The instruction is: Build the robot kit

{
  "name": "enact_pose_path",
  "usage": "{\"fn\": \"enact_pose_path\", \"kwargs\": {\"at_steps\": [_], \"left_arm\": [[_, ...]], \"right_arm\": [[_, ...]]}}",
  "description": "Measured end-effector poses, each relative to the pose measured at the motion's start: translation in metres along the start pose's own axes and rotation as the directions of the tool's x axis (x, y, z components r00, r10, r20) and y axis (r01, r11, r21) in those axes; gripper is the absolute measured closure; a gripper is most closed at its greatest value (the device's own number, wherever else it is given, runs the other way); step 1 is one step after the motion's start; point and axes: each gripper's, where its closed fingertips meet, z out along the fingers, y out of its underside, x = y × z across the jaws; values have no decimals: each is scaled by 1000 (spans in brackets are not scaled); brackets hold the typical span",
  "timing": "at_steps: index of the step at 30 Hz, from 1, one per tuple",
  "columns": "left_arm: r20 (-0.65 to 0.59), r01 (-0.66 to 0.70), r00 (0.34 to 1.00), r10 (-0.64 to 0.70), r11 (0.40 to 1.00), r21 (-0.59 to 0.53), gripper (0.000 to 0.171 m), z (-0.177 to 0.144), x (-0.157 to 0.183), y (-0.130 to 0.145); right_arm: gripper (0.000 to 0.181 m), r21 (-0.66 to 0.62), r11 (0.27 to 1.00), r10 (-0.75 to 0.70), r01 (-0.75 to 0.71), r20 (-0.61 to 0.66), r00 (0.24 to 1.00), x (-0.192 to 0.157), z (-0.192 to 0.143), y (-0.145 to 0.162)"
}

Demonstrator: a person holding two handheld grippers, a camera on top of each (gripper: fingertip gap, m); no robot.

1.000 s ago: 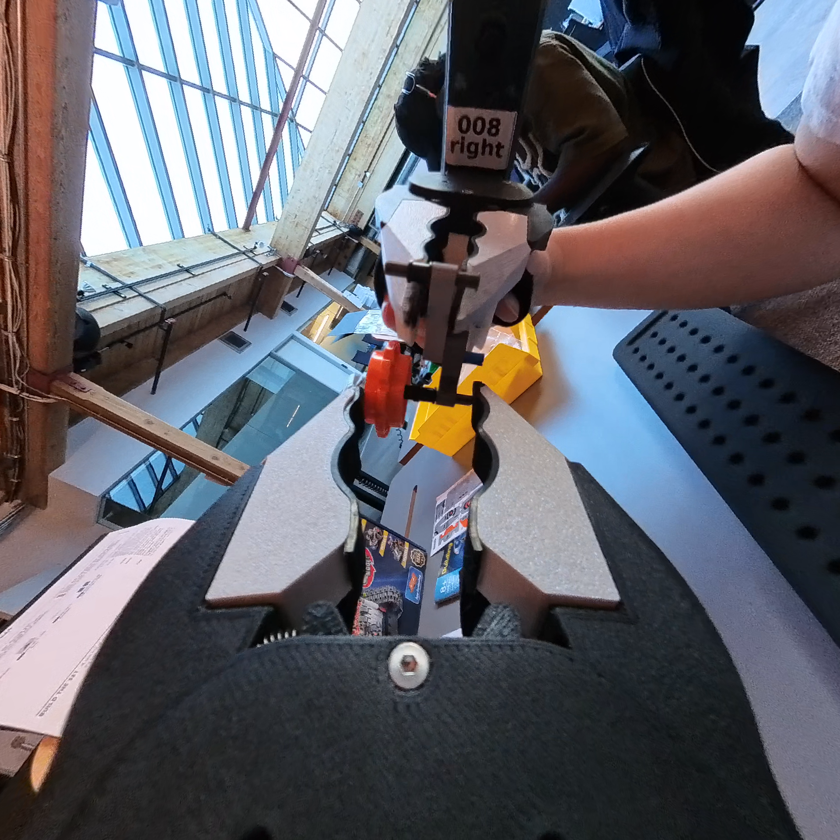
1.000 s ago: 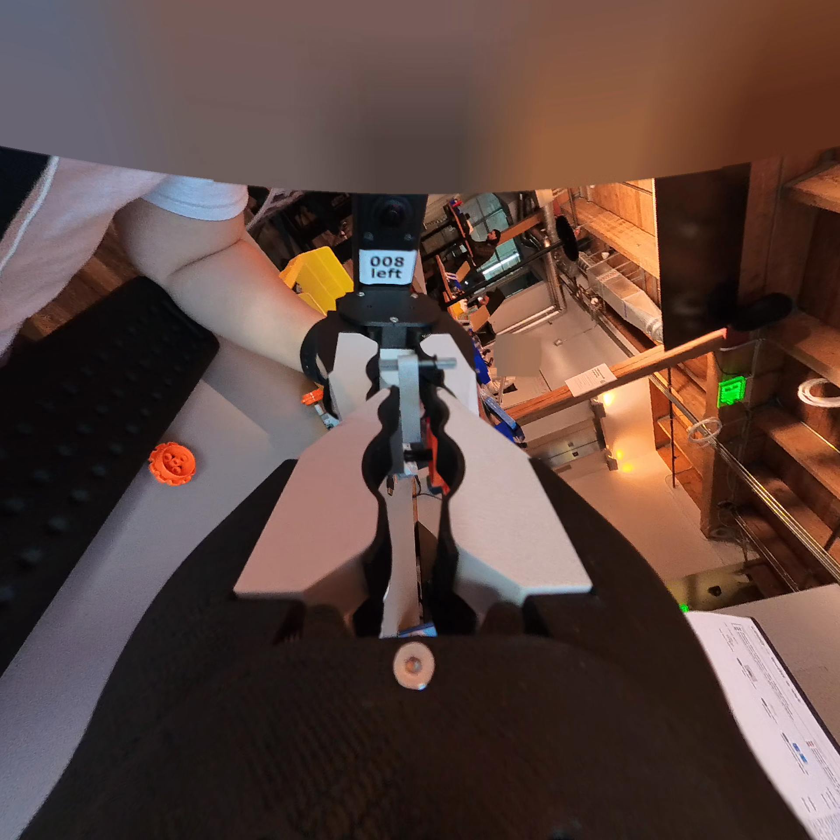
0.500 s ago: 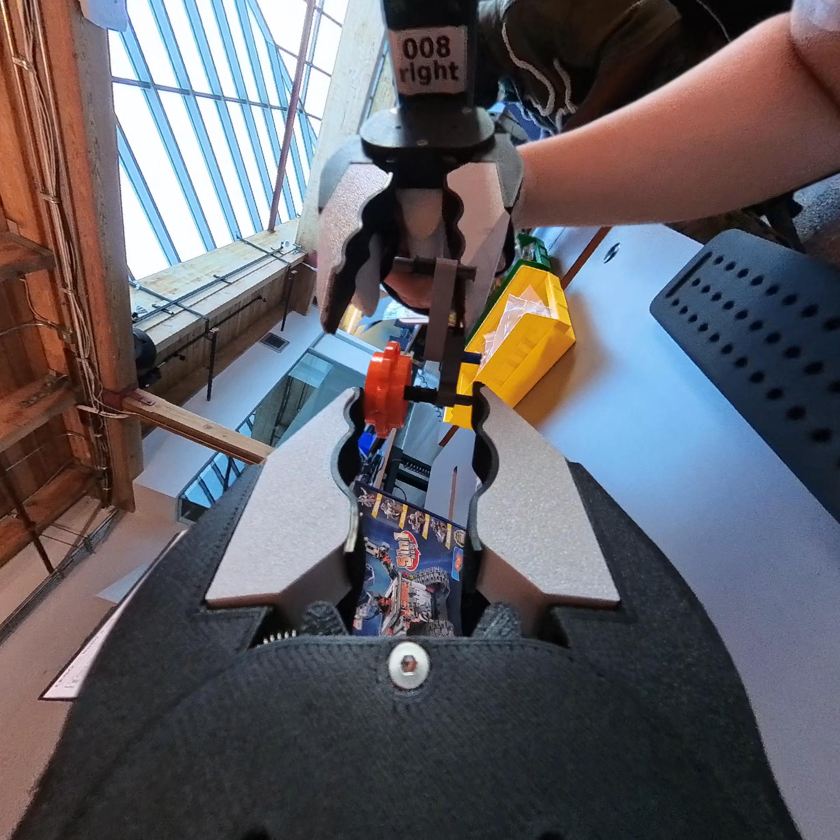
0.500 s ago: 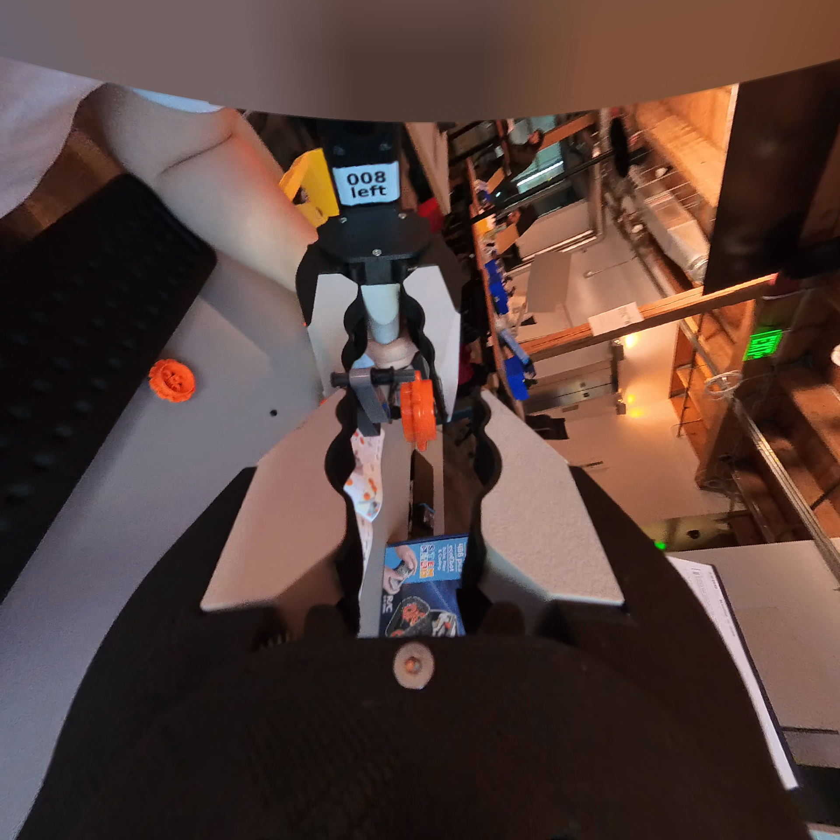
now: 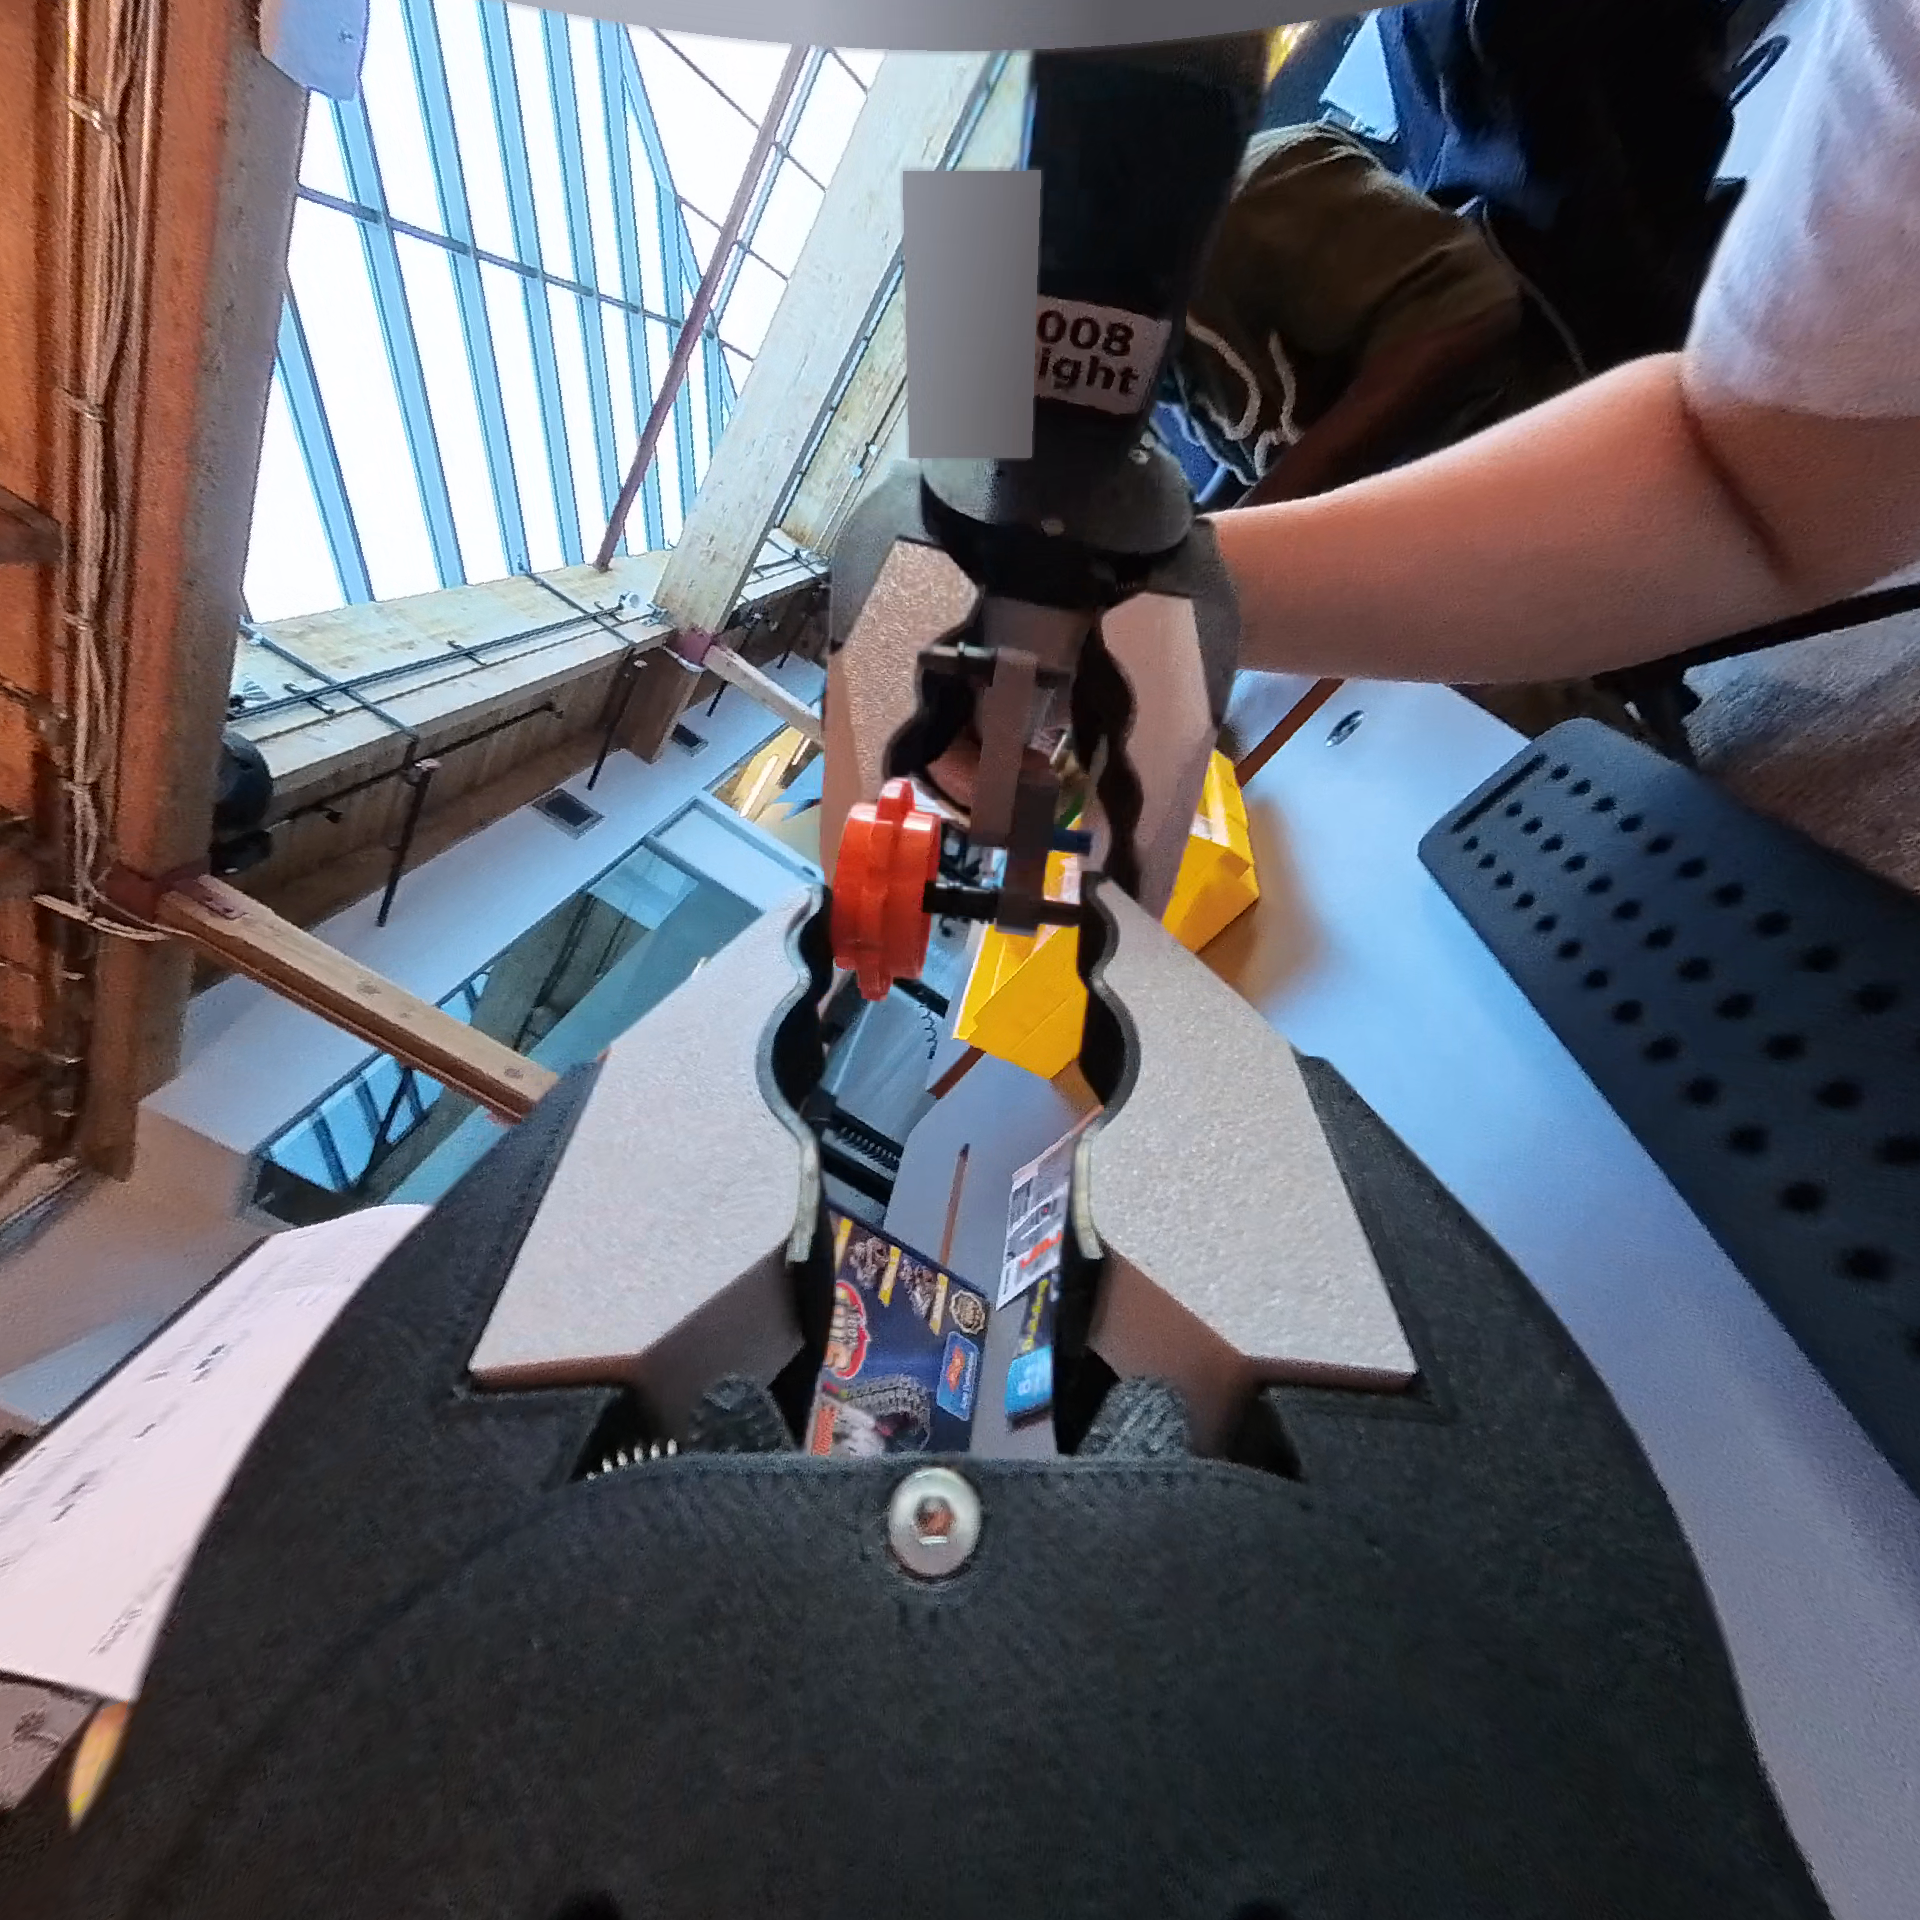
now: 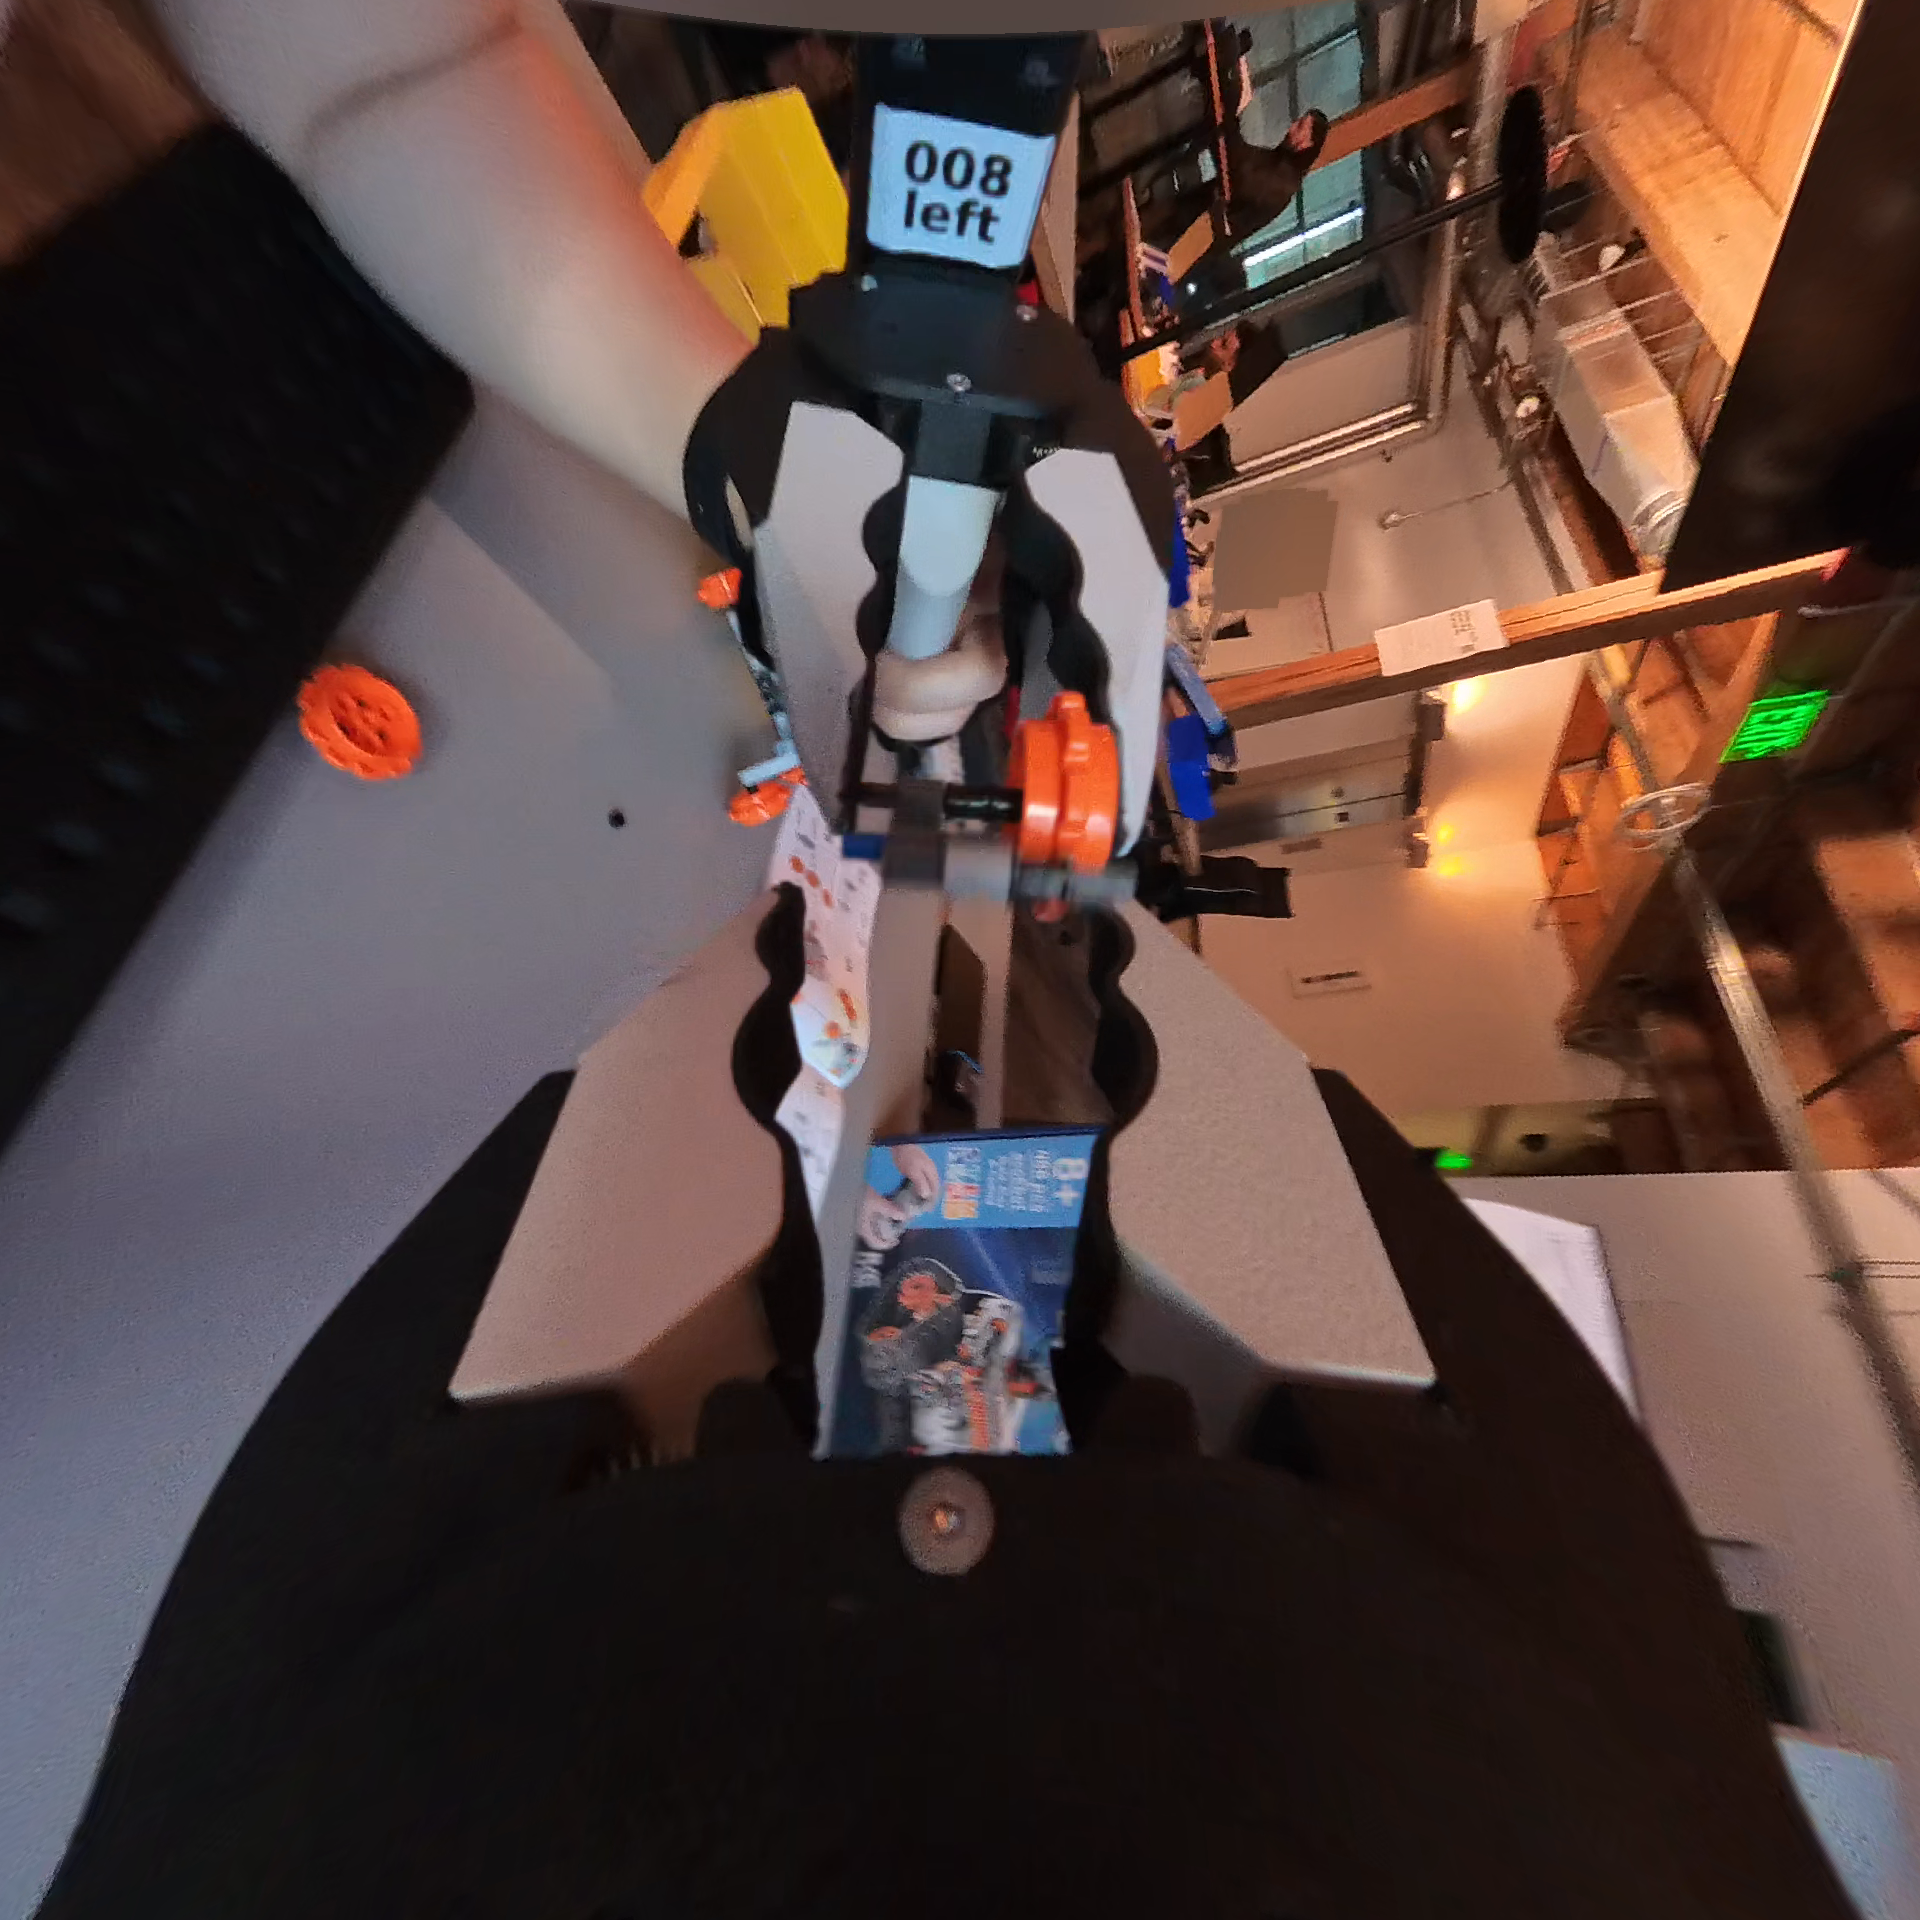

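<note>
My left gripper (image 5: 956,914) is shut on a small assembly: an orange toothed wheel (image 5: 878,894) on a black axle (image 5: 966,902) that passes through a grey beam (image 5: 1003,769). It holds this in the air above the grey table (image 5: 1403,1039). My right gripper (image 6: 945,914) faces it head-on and is open and empty. In the left wrist view its fingers (image 5: 1169,675) stand on either side of the beam's far end without gripping it. In the right wrist view the wheel (image 6: 1060,795) and beam (image 6: 971,868) sit just beyond my right fingertips.
A loose orange wheel (image 6: 358,720) and small parts (image 6: 764,790) lie on the table beside a black perforated mat (image 6: 156,520). A yellow bin (image 5: 1039,997), a blue box (image 6: 966,1299), a leaflet (image 6: 831,987) and a paper sheet (image 5: 135,1455) are also there. The grippers are tip to tip, or close to it.
My right gripper was shut on the grey beam one second ago. It has opened and let go. My left gripper has kept its hold on the assembly.
</note>
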Motion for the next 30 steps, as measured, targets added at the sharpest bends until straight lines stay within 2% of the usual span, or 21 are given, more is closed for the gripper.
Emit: {"fn": "enact_pose_path", "kwargs": {"at_steps": [3,8,12,14,21,30], "left_arm": [[-4,16,1000,-16,1000,5,126,0,0,-1],[-30,46,999,-46,999,15,126,-2,0,-4],[-20,26,999,-26,1000,-16,126,-4,-3,2],[-15,35,999,-36,999,-21,126,-5,-5,3],[-12,1,1000,-2,999,-52,126,-4,-5,6],[-27,-6,1000,4,999,-53,126,-5,-4,4]], "right_arm": [[133,-3,998,-56,56,-31,998,7,3,-3],[134,56,998,-1,3,-37,999,5,1,-10],[130,84,992,90,-91,20,996,4,-7,-15],[129,77,989,125,-127,34,992,8,-9,-16],[131,-29,998,61,-59,59,996,8,1,-13],[134,-34,998,61,-58,67,996,6,1,-15]]}}
